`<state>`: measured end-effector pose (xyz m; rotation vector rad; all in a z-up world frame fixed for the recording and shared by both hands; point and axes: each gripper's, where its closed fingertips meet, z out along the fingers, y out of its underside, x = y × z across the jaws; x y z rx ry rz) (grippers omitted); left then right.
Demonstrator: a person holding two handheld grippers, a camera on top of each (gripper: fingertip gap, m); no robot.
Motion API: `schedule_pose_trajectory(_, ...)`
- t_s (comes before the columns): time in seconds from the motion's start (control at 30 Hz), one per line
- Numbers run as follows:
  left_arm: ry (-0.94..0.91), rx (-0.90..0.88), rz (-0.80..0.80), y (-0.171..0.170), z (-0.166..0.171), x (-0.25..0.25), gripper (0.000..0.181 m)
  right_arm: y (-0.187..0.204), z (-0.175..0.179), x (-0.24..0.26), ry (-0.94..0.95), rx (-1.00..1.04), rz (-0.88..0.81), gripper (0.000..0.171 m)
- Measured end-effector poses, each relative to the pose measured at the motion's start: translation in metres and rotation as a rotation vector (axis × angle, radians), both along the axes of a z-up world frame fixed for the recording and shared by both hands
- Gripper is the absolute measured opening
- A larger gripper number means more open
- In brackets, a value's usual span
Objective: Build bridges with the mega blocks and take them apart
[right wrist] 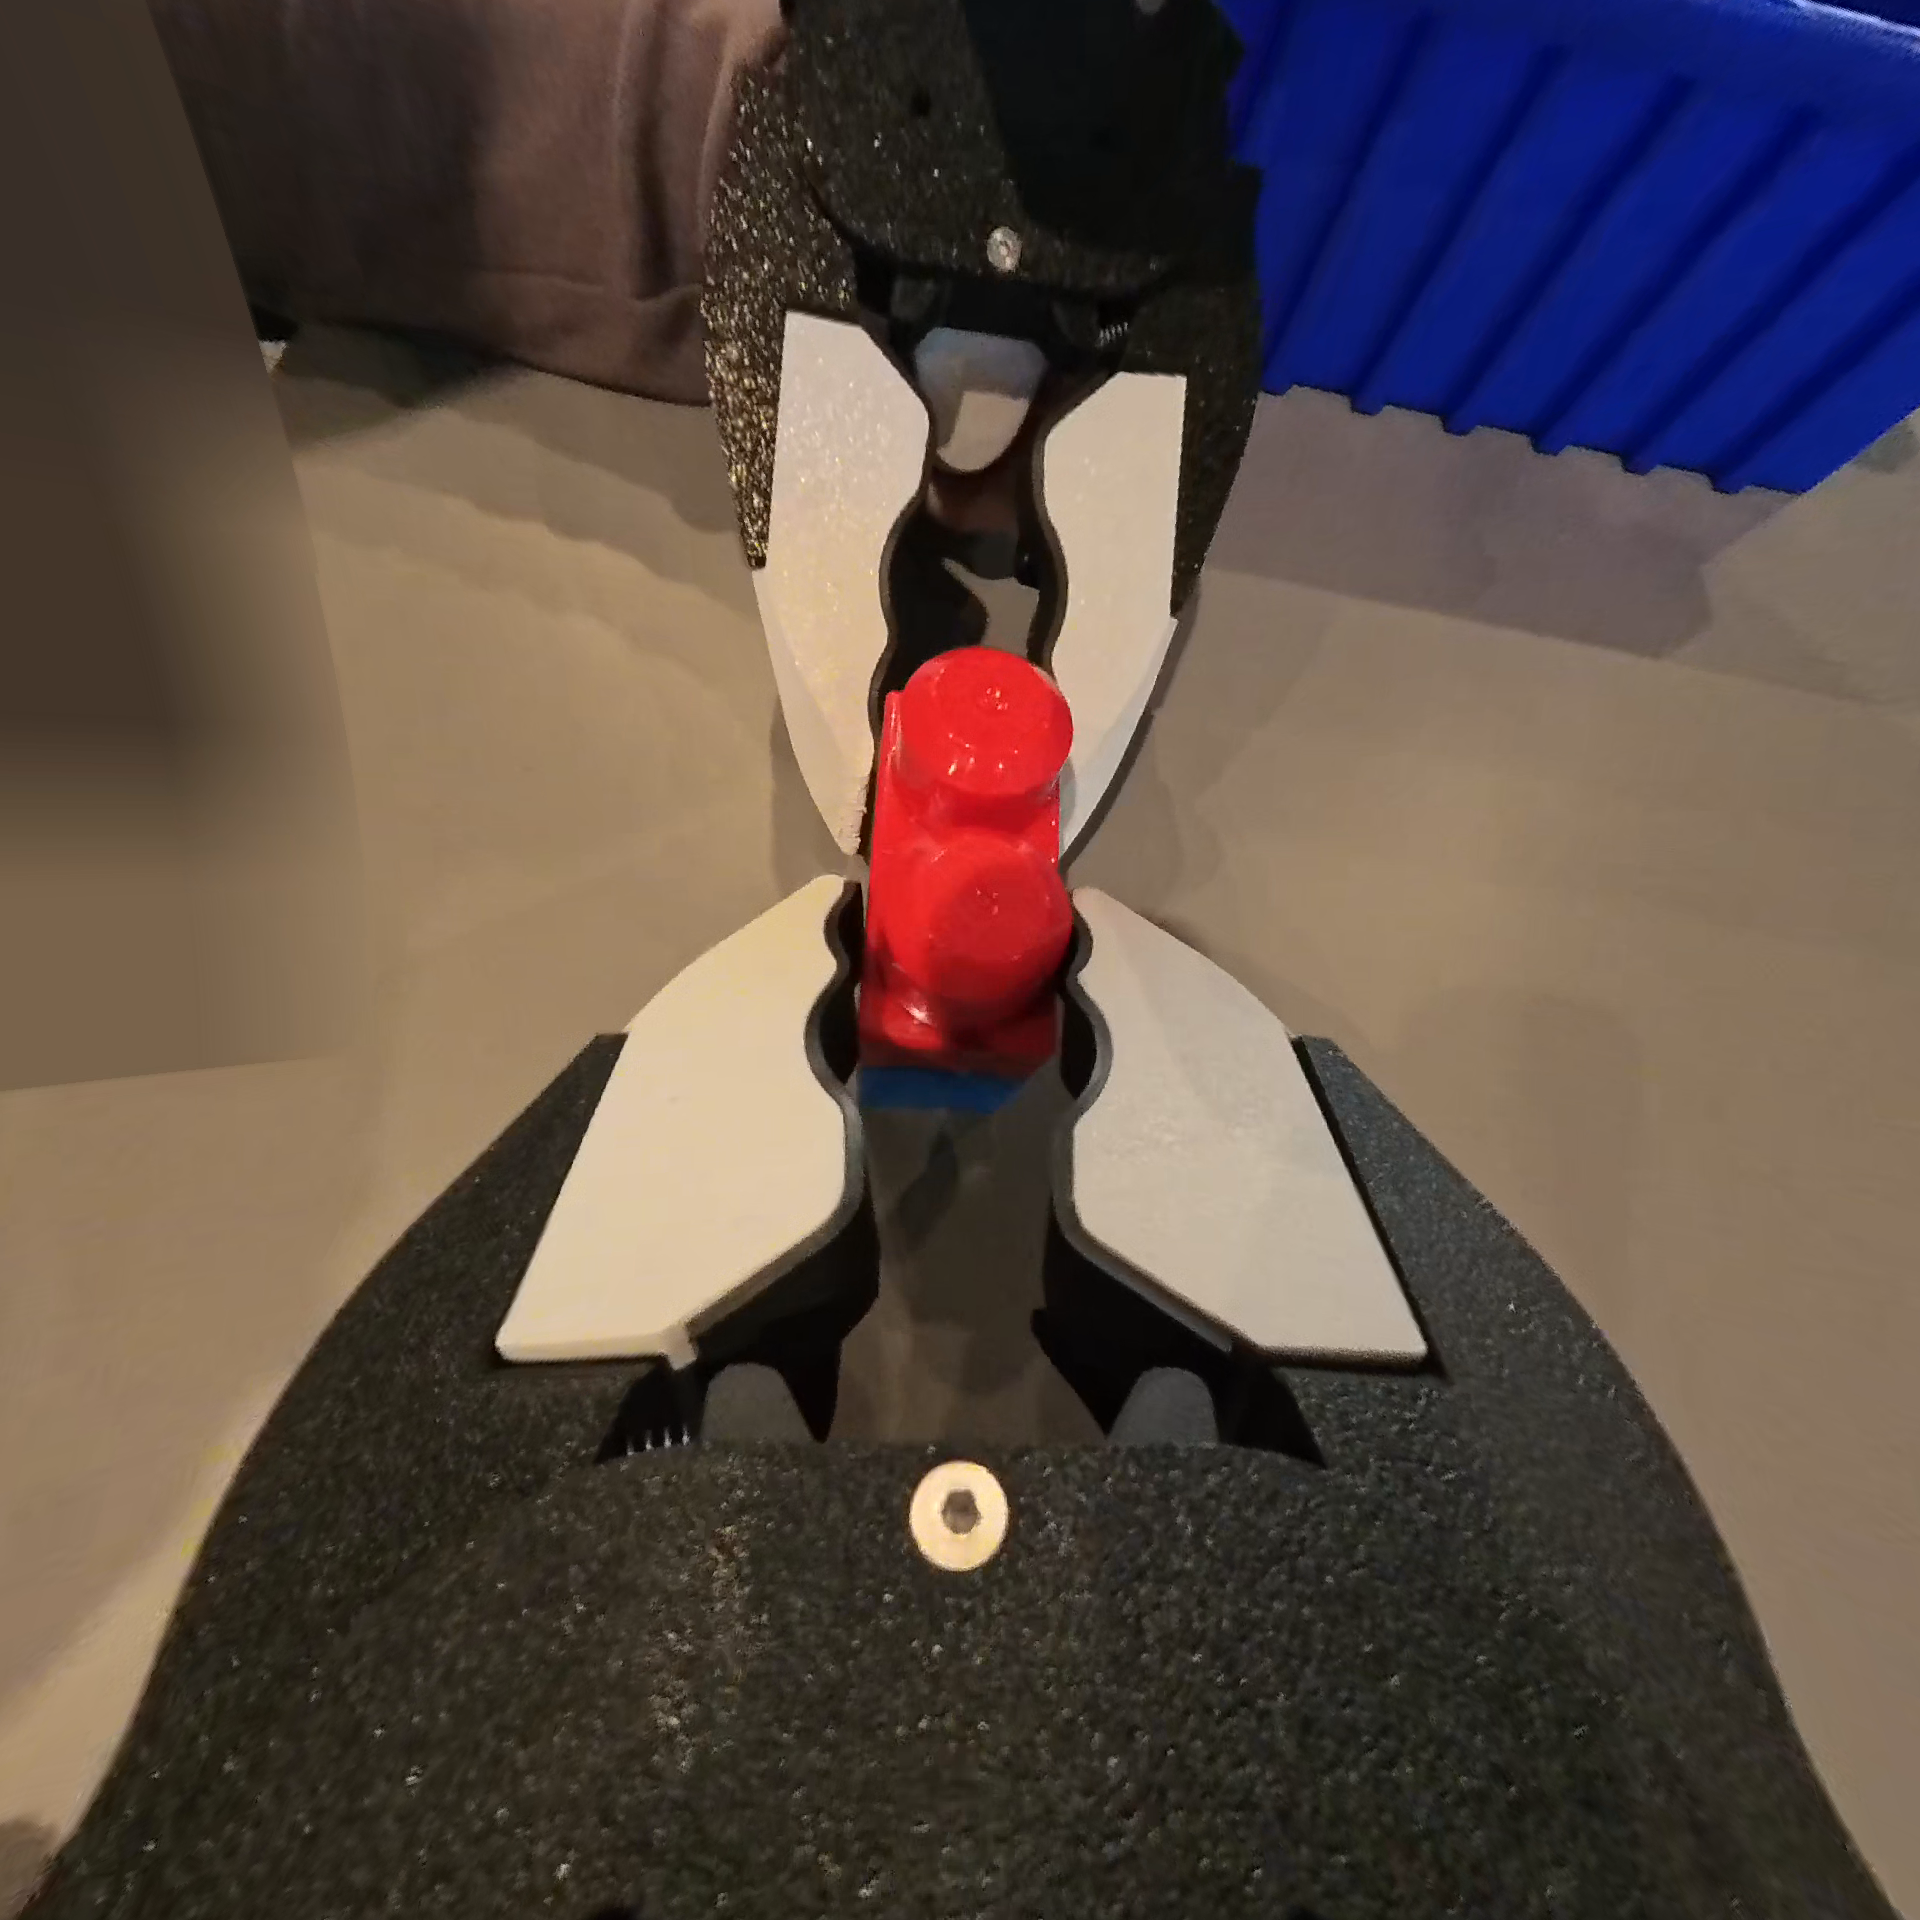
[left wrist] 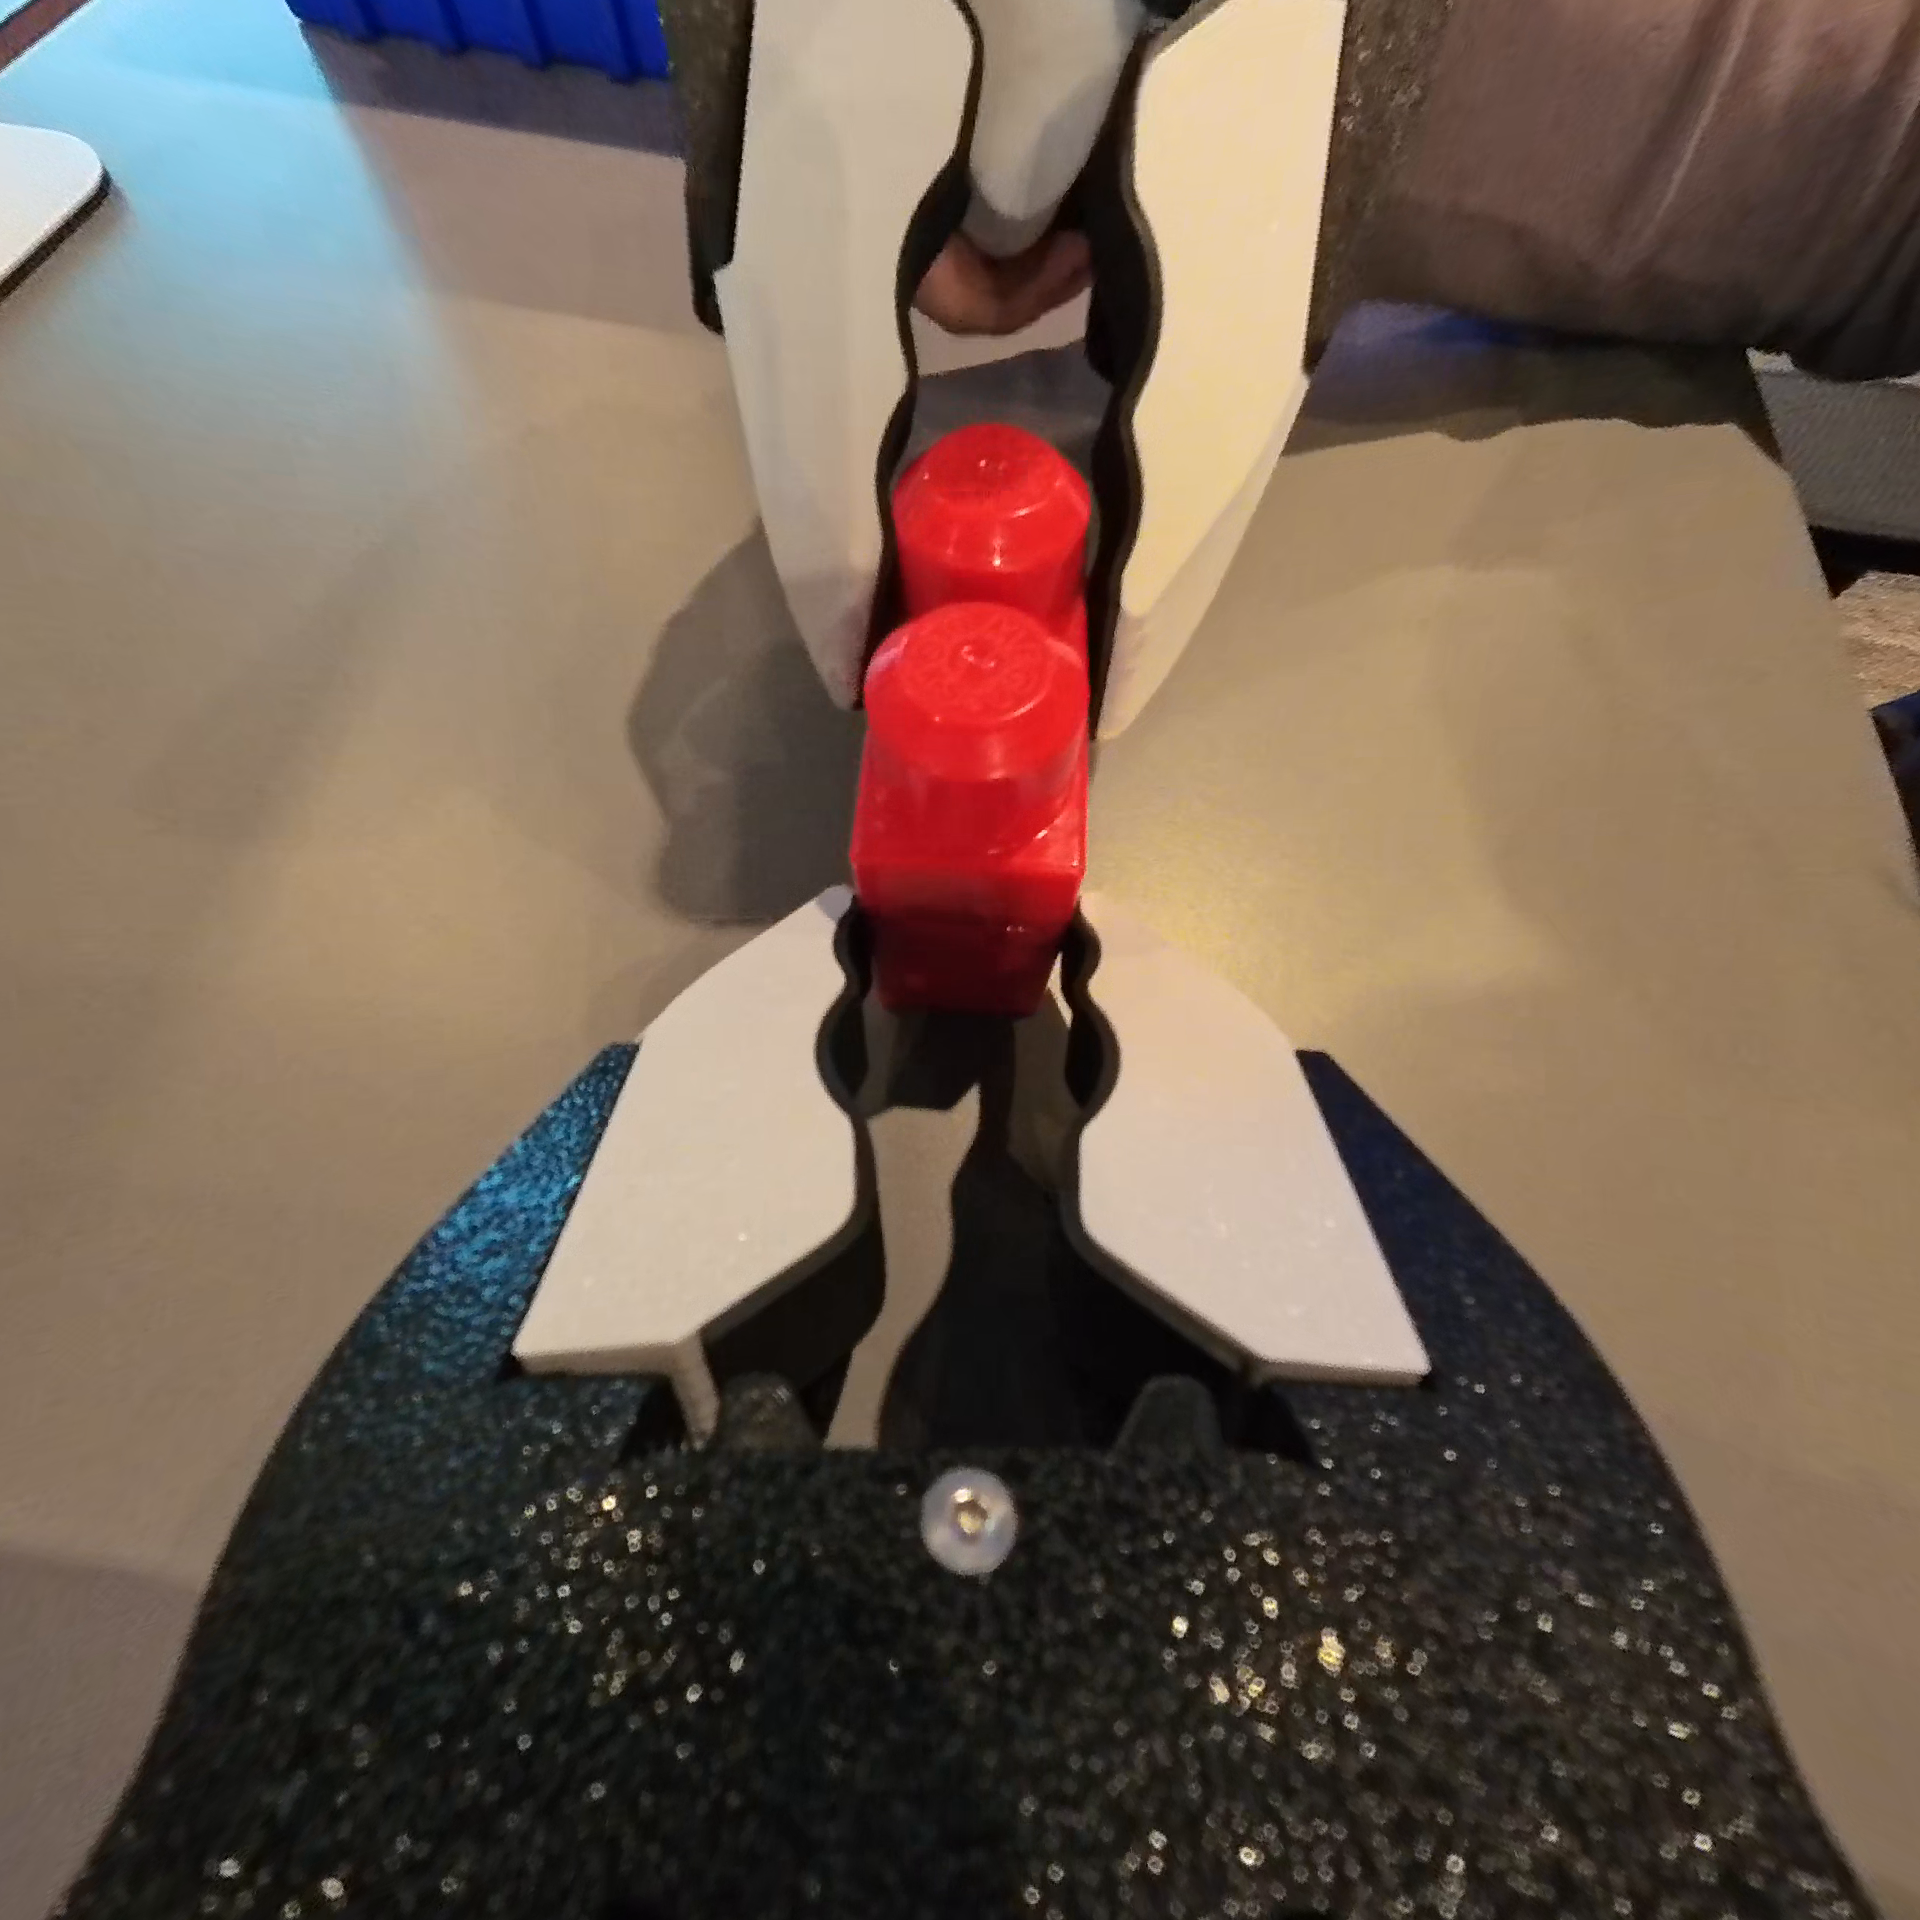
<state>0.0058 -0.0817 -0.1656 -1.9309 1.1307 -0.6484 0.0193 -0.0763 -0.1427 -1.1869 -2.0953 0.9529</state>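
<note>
Two hand-held grippers meet nose to nose over a grey table (left wrist: 364,727), each closed on opposite ends of the same red block (left wrist: 971,790). The left gripper (left wrist: 961,935) reaches forward low and nearly level, its grey fingers (left wrist: 727,1122) narrowed onto the near end of the block at its lower body. The right gripper (left wrist: 987,665) comes in from the far side, angled steeply downward, its pale fingers pressing the block's far end beside the rear stud. From the right wrist view, the right gripper (right wrist: 966,935) pinches the red block (right wrist: 966,883) around its nearer stud, while the left gripper (right wrist: 966,821) holds the other end from beyond. A thin blue piece (right wrist: 935,1093) shows just under the red block's near edge there; whether it is another block joined to it cannot be told. The block is held above the table, its two studs pointing up. A person's hand (left wrist: 997,286) shows behind the right gripper, and a grey sleeve (left wrist: 1662,177) crosses the upper right. A ribbed blue bin (right wrist: 1579,229) stands on the table behind the left gripper; its contents are out of sight.
</note>
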Motion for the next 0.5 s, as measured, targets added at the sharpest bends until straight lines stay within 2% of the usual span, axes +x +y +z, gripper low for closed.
schedule_pose_trajectory(0.2, 0.003, -0.001, 0.018, 0.000, -0.001, 0.001, 0.036, -0.001, 0.002, -0.001, 0.025, -0.055, -0.011, 0.036)
schedule_pose_trajectory(0.27, 0.055, -0.018, 0.033, 0.001, -0.008, 0.002, 0.058, 0.000, 0.002, -0.001, 0.016, -0.041, -0.017, 0.036)
schedule_pose_trajectory(0.33, 0.093, -0.009, 0.017, 0.000, -0.012, 0.006, 0.066, 0.001, 0.001, -0.002, 0.002, -0.025, -0.032, 0.036)
schedule_pose_trajectory(0.4, 0.083, -0.003, 0.025, 0.001, -0.011, 0.009, 0.051, 0.000, 0.002, -0.002, 0.008, -0.036, -0.036, 0.036)
schedule_pose_trajectory(0.43, 0.079, -0.002, 0.037, 0.003, -0.010, 0.008, 0.037, 0.000, 0.002, -0.001, 0.014, -0.040, -0.039, 0.036)
schedule_pose_trajectory(0.5, 0.080, 0.000, 0.024, 0.003, -0.010, 0.008, 0.036, 0.003, 0.003, 0.001, 0.020, -0.041, -0.050, 0.043)
